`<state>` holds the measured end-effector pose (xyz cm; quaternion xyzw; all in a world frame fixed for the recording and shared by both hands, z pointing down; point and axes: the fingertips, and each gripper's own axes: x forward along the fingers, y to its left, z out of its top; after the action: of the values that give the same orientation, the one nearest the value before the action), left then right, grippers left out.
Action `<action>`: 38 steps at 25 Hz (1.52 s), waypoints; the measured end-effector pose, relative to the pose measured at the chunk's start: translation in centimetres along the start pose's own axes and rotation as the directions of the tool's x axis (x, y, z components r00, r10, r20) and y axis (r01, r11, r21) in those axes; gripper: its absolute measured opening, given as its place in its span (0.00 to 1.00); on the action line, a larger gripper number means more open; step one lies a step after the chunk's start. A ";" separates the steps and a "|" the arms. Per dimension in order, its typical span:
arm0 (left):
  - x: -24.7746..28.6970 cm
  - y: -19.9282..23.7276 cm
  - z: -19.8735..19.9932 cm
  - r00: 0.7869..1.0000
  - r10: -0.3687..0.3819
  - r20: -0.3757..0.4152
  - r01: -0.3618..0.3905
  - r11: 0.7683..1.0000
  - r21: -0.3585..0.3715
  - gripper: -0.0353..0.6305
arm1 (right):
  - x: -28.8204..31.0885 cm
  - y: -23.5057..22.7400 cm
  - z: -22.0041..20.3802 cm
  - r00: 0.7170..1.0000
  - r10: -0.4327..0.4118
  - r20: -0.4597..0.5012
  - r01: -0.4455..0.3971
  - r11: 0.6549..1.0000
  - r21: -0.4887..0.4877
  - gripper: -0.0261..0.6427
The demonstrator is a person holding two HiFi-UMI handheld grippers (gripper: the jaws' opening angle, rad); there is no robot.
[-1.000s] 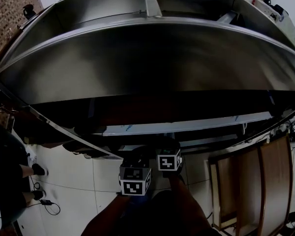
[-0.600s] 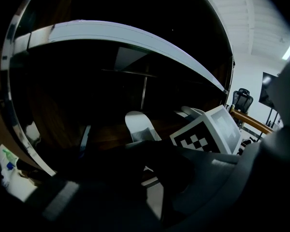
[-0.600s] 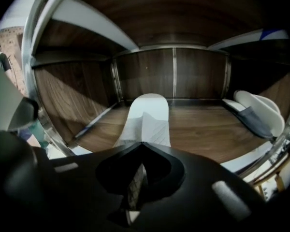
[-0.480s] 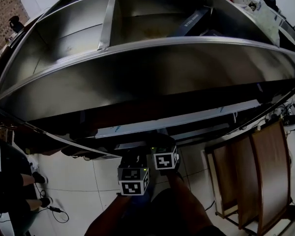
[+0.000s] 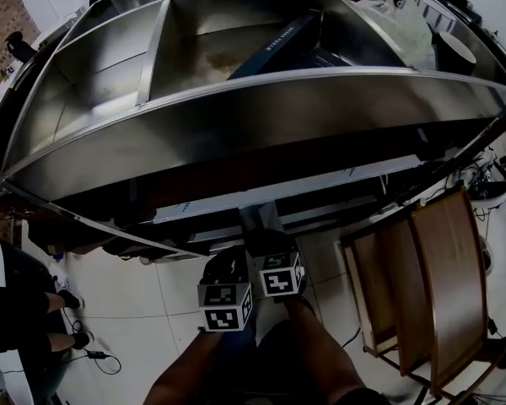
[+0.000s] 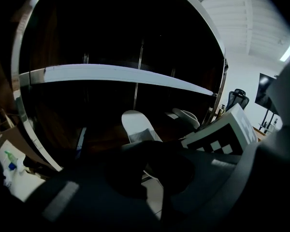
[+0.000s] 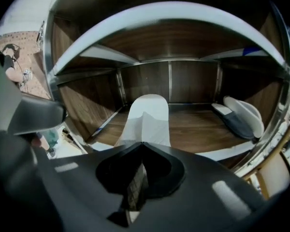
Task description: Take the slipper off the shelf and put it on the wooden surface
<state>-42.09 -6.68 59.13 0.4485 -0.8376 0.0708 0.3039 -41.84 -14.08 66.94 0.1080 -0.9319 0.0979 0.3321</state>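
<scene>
A white slipper (image 7: 147, 117) lies lengthwise on the wooden shelf floor (image 7: 198, 127), straight ahead in the right gripper view. Its near end runs under the tips of my right gripper (image 7: 142, 146), whose jaws are closed together on that edge. A second white slipper (image 7: 241, 115) with a grey inside lies at the shelf's right end. In the head view both grippers reach under the low shelf: left gripper (image 5: 226, 270), right gripper (image 5: 270, 247). The left gripper view is dark; it shows the white slipper (image 6: 134, 125), and the left jaws look closed with nothing in them.
A large steel shelf unit (image 5: 253, 116) fills the head view, with a dark blue box (image 5: 274, 40) in an upper bay. Wooden slatted panels (image 5: 438, 268) stand on the tiled floor at the right. A person's legs (image 5: 42, 319) are at the far left.
The head view has swung so that more of the upper shelf bays and the wooden panels show. Both marker cubes stay close together below the low shelf.
</scene>
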 end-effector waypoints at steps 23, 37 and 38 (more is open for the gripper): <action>-9.7 -18.0 0.2 0.999 -0.054 -0.008 0.054 0.995 0.081 0.06 | -21.5 -6.4 -4.9 0.998 -0.060 0.026 0.058 0.996 0.067 0.05; -10.2 -28.4 -4.4 0.980 -0.196 -0.042 0.200 0.970 0.141 0.06 | -30.5 -12.6 -13.1 0.966 -0.253 0.043 0.235 0.939 0.253 0.05; -10.1 -29.0 -4.8 0.977 -0.209 -0.048 0.214 0.966 0.148 0.06 | -30.8 -12.9 -13.7 0.963 -0.267 0.042 0.247 0.933 0.263 0.05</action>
<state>-12.72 -14.68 52.71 0.5561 -0.7721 0.1087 0.2878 -6.90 -18.74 59.03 0.2744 -0.9015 0.1683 0.2891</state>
